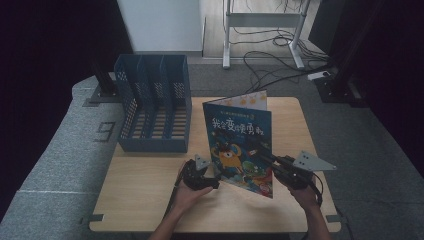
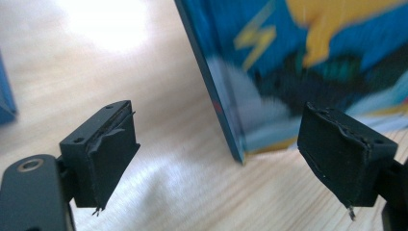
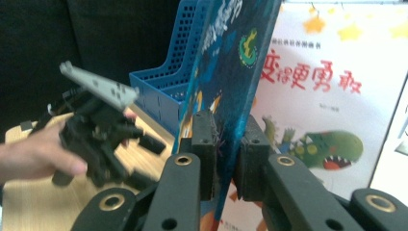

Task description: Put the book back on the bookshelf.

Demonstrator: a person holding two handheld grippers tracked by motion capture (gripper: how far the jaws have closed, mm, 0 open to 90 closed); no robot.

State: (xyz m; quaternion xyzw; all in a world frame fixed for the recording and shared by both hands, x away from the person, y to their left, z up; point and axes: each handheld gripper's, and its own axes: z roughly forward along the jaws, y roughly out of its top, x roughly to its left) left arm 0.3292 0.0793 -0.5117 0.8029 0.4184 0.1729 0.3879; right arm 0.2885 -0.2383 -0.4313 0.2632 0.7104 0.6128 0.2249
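— Right gripper (image 3: pixel 226 144) is clamped on the picture book's (image 1: pixel 240 145) front cover, book standing half open on the table (image 1: pixel 145 200).
— And left gripper (image 2: pixel 221 159)?
— Jaws wide, gripping nothing, beside the book's lower corner.

Your left black two-jaw gripper (image 1: pixel 214 178) carries a small grey three-cornered plate on top, and its blocky jaws end in matte black pads (image 2: pixel 103 156) whose rubber facing is torn and frayed at the edges, with small screw holes in the top faces and a brass-ringed pivot on the arm behind. Your right black two-jaw gripper (image 3: pixel 226 144) bears a larger grey triangular plate dotted with small holes, flat black linkage arms with brass-ringed pivot holes, and a black cable trailing behind. Both forearms are bare, no sleeves showing.
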